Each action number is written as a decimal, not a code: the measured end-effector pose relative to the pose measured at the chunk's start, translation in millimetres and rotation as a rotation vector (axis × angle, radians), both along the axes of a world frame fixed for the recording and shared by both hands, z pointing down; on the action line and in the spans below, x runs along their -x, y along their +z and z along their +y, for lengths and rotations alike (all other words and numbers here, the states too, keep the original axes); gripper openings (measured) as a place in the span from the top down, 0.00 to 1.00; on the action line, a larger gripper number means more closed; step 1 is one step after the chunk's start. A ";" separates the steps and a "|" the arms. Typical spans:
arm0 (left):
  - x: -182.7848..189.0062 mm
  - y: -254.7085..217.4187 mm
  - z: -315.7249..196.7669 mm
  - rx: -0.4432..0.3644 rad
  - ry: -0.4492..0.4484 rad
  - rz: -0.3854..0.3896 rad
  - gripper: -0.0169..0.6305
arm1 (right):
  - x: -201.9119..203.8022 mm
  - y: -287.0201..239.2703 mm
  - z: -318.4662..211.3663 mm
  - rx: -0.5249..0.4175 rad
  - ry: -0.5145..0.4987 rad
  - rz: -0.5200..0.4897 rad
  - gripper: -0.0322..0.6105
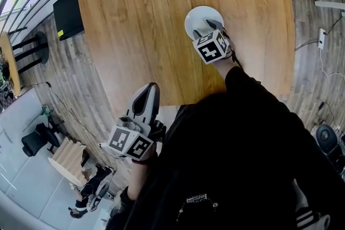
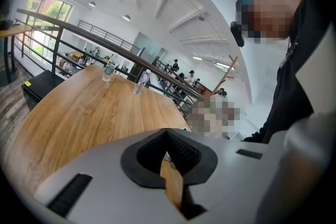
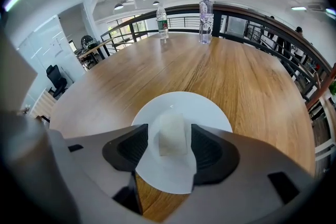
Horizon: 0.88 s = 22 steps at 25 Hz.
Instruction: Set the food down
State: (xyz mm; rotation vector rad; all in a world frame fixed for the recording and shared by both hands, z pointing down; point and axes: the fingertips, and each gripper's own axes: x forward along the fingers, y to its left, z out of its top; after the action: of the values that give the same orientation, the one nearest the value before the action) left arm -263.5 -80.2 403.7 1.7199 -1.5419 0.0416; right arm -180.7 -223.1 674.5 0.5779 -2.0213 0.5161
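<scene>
food [image 3: 172,135]: a pale, roughly rectangular block lying on a round white plate [image 3: 207,113]. in the right gripper view it sits midway between the two dark pads [image 3: 128,149], with a thin strip of plate showing on each side of it, so neither pad presses on it. the jaws of the right gripper [image 1: 207,27] are released and stand wide, one to the left and one to the right of the block, low over the near half of the plate.

plate [image 1: 195,14]: rests flat on the wooden desk [image 1: 140,19], right of the desk's middle in the head view. its near part is covered by the right gripper and its marker cube.

left gripper [image 1: 148,95]: held at the near edge of the desk, left of the plate and well apart from it. in the left gripper view its jaws are clenched, the pads meeting at the tip with nothing between them.

far side of the desk: two clear bottles [image 3: 206,13] stand upright near the far edge, apart from each other, in front of a dark railing [image 3: 262,16].
</scene>
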 end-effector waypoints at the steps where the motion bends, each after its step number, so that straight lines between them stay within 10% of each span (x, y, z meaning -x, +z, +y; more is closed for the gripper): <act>1: -0.8 -1.0 0.8 -0.003 0.001 -0.001 0.97 | 0.3 -1.7 0.8 0.003 -0.001 -0.006 0.56; 22: -41.6 -17.8 -30.7 -0.135 0.207 -0.014 0.97 | -5.1 -191.4 67.5 -0.035 -0.014 -0.345 0.56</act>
State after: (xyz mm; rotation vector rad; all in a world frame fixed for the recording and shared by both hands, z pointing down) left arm -221.9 -111.0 385.9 1.9854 -1.3981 0.0557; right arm -175.6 -155.6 483.0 0.5228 -2.3627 0.6056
